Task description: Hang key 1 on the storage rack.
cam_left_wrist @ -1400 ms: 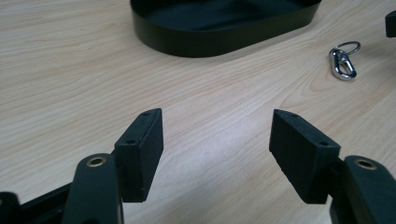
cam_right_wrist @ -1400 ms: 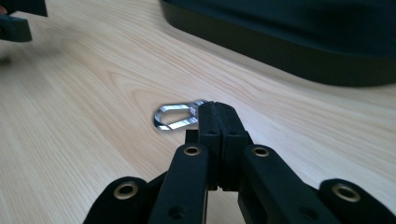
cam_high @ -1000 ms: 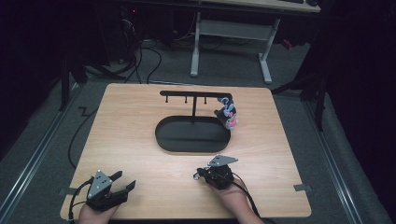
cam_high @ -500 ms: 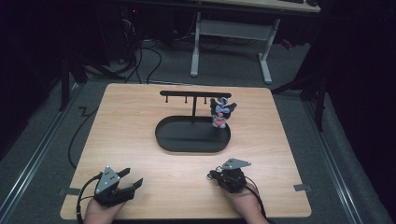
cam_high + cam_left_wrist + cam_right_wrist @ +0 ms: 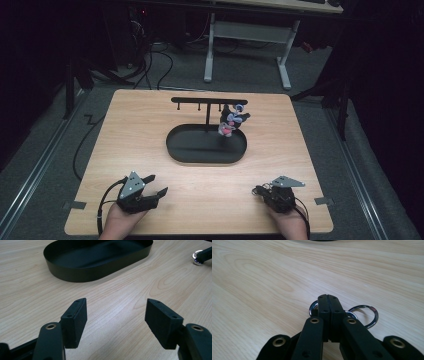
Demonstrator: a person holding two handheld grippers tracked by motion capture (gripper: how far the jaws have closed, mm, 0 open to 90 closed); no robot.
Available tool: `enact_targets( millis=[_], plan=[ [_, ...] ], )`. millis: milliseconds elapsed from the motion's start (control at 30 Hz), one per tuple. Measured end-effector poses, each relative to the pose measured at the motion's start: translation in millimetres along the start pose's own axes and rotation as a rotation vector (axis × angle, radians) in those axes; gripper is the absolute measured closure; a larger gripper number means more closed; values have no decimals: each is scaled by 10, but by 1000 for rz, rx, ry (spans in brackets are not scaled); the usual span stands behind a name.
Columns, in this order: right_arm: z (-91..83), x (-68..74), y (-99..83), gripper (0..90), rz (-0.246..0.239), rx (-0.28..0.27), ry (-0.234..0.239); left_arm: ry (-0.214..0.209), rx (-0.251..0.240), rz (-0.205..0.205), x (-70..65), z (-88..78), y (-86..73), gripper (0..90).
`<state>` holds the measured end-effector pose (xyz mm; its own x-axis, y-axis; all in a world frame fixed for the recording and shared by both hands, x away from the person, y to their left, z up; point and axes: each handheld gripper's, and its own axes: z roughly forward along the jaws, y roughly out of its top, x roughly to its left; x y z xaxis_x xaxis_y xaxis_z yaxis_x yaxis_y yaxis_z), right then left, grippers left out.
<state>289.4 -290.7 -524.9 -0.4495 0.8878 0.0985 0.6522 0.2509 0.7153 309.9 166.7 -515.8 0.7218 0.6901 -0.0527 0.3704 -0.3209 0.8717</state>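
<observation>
My right gripper (image 5: 260,190) lies low over the table near the front right. Its jaws (image 5: 328,299) are pressed together on a silver key ring (image 5: 314,306), and a second linked ring (image 5: 372,315) rests on the wood beside them. The left gripper view catches that ring (image 5: 198,258) at its top right. At the front left, my left gripper (image 5: 156,184) is open, its pads (image 5: 75,320) wide apart over bare wood with nothing between them. A small grey and pink toy keychain (image 5: 231,120) hangs from the black hook rack (image 5: 209,101).
A black oval tray (image 5: 206,152) sits mid-table under the rack, and its near wall (image 5: 82,275) is ahead of the left jaws. The wooden table (image 5: 150,125) ends close behind both hands. Cables and desk legs stand on the dark floor beyond.
My right gripper has slid to the right along the front of the table with the rings. The left gripper has shifted a little to the right. The hanging toy has swung slightly left.
</observation>
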Motion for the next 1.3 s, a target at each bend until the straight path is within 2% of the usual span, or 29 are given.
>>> enact_targets(
  millis=[133, 300, 367, 467, 633, 833, 1000, 1167, 1300],
  plan=[
    [-24, -58, -20, 897, 16, -4, 2, 0, -3, 0, 6, -10, 2, 351],
    [-94, -6, 16, 882, 7, -33, 13, 9, -6, -15, 37, -58, -20, 350],
    [-166, -7, 10, 890, 7, -42, -3, 14, -11, -19, 46, -76, -30, 351],
    [-250, -59, -45, 900, 33, -32, -31, 19, -10, -23, 62, -93, -41, 352],
    [-278, -157, -126, 900, 66, 0, -54, 24, -7, -22, 47, -106, -49, 352],
    [-177, -218, -88, 900, 56, 28, -81, 44, -1, -28, 53, -166, -91, 352],
    [-65, -283, 10, 900, 52, 29, -90, 74, 0, -44, 72, -272, -159, 353],
    [91, -302, 148, 900, 29, 27, -74, 107, -5, -66, 98, -411, -233, 354],
    [207, -258, 252, 900, 6, 30, -59, 124, -8, -80, 118, -496, -274, 354]
  ],
)
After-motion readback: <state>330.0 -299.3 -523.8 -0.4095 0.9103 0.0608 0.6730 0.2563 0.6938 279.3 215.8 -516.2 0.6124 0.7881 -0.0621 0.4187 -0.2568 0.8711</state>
